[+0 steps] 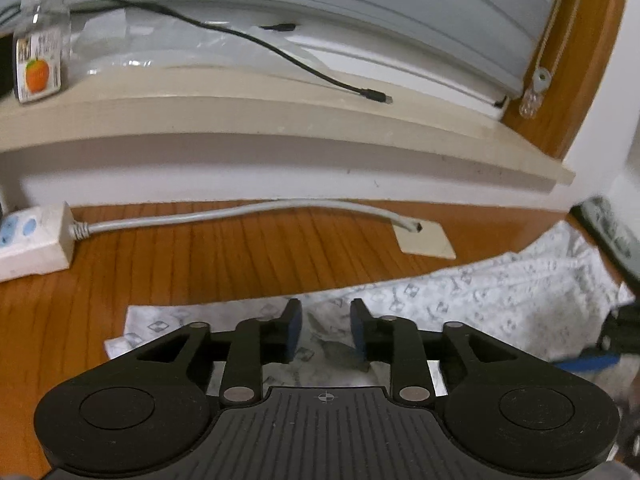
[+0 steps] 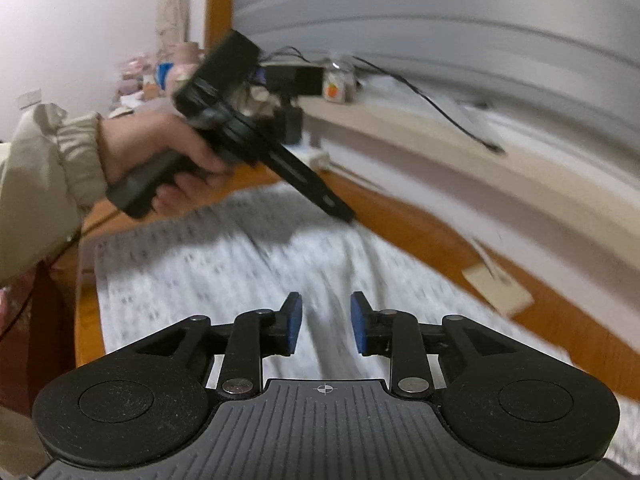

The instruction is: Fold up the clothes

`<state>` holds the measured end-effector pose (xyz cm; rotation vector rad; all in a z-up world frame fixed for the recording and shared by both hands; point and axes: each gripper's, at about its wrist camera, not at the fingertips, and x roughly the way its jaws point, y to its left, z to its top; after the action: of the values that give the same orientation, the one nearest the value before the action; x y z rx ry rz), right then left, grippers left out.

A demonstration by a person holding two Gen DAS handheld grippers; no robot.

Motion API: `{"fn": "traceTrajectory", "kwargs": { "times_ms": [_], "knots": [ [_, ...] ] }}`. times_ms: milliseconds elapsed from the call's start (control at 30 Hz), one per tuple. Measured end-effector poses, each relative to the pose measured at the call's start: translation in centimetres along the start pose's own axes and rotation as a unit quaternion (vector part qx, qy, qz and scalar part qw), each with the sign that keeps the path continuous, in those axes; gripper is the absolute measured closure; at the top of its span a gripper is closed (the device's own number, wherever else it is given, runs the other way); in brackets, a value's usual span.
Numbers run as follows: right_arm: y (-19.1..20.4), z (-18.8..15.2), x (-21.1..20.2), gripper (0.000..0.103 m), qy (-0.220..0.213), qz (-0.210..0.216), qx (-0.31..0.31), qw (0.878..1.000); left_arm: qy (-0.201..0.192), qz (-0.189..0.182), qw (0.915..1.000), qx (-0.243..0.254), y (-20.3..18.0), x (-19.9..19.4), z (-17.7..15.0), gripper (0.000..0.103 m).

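A white garment with a small grey print (image 1: 480,300) lies spread flat on the wooden table (image 1: 200,260). In the left wrist view my left gripper (image 1: 326,312) hovers over its near-left part, blue pads apart with only flat cloth showing in the gap. The right wrist view is blurred. There my right gripper (image 2: 326,306) stands open above the same garment (image 2: 240,264), with nothing pinched. A hand with a beige sleeve (image 2: 60,160) holds the left gripper (image 2: 340,210), which points down at the garment's far edge. I cannot tell from there how its fingers stand.
A white power strip (image 1: 32,240) with a grey cable (image 1: 240,212) lies at the table's back left. A beige card (image 1: 426,240) rests near the wall. The ledge (image 1: 280,120) above carries a bottle with an orange label (image 1: 38,64) and a black cable (image 1: 280,48).
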<state>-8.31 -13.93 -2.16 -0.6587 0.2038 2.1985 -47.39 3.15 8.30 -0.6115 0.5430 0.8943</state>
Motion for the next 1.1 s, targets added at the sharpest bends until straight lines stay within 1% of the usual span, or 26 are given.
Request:
{"fn": "traceTrajectory", "kwargs": {
  "times_ms": [33,133,233,300,333,367,400,433,467,500,567,667,767,833,967,1033,1067,1100],
  "knots": [
    [0.5,0.5,0.6,0.075,0.002,0.004,-0.010,1.000,0.001,-0.008,0.9999,-0.009,0.3,0.2,0.0,0.067],
    [2.1,1.7,2.7,0.075,0.014,0.016,-0.036,0.999,0.014,-0.026,0.9992,-0.027,0.9,1.0,-0.1,0.067],
    [2.7,2.2,5.2,0.074,0.044,0.019,-0.050,0.998,0.022,-0.029,0.9989,-0.030,1.0,1.9,-0.1,0.067],
    [2.9,2.2,6.5,0.075,0.057,0.007,-0.062,0.996,0.022,-0.027,0.9990,-0.027,0.9,2.2,-0.2,0.067],
    [2.8,2.2,7.0,0.075,0.064,0.005,-0.063,0.996,0.020,-0.025,0.9992,-0.024,0.9,2.2,-0.2,0.070],
    [2.6,2.2,7.3,0.078,0.068,0.010,-0.056,0.996,0.019,-0.023,0.9993,-0.021,0.8,2.3,-0.3,0.080],
    [2.2,2.4,7.5,0.094,0.068,0.017,-0.044,0.997,0.019,-0.017,0.9996,-0.014,0.7,2.4,-0.3,0.086],
    [1.8,2.4,7.5,0.099,0.067,0.026,-0.029,0.997,0.018,-0.011,0.9997,-0.008,0.6,2.4,-0.2,0.088],
    [1.5,2.4,7.4,0.099,0.063,0.033,-0.016,0.997,0.017,-0.010,0.9998,-0.005,0.5,2.3,-0.2,0.094],
    [1.2,2.5,6.9,0.099,0.051,0.036,-0.002,0.998,0.017,-0.011,0.9998,-0.001,0.3,2.1,-0.2,0.096],
    [0.6,2.8,5.7,0.099,0.023,0.051,0.031,0.998,0.010,-0.005,0.9999,0.012,-0.2,1.5,0.1,0.097],
    [0.8,3.9,4.3,0.099,-0.018,0.066,0.055,0.996,-0.006,-0.004,0.9995,0.032,-1.2,-0.1,0.7,0.098],
    [2.1,5.1,3.8,0.099,-0.047,0.074,0.058,0.994,-0.024,0.001,0.9981,0.056,-2.2,-2.7,1.5,0.098],
    [3.1,5.5,3.9,0.099,-0.062,0.079,0.058,0.993,-0.037,0.008,0.9973,0.063,-2.5,-4.5,2.1,0.098],
    [4.2,5.8,5.5,0.099,-0.070,0.082,0.076,0.991,-0.046,0.037,0.9957,0.071,-2.1,-7.2,2.5,0.098],
    [4.5,5.7,6.6,0.099,-0.070,0.089,0.091,0.989,-0.052,0.041,0.9961,0.058,-1.0,-7.9,2.0,0.098],
    [4.8,5.6,7.1,0.099,-0.069,0.086,0.092,0.990,-0.050,0.046,0.9965,0.049,-0.4,-7.7,1.7,0.096],
    [5.1,5.6,7.6,0.095,-0.063,0.080,0.091,0.991,-0.049,0.052,0.9967,0.040,0.2,-7.6,1.3,0.093]
  ]
}}
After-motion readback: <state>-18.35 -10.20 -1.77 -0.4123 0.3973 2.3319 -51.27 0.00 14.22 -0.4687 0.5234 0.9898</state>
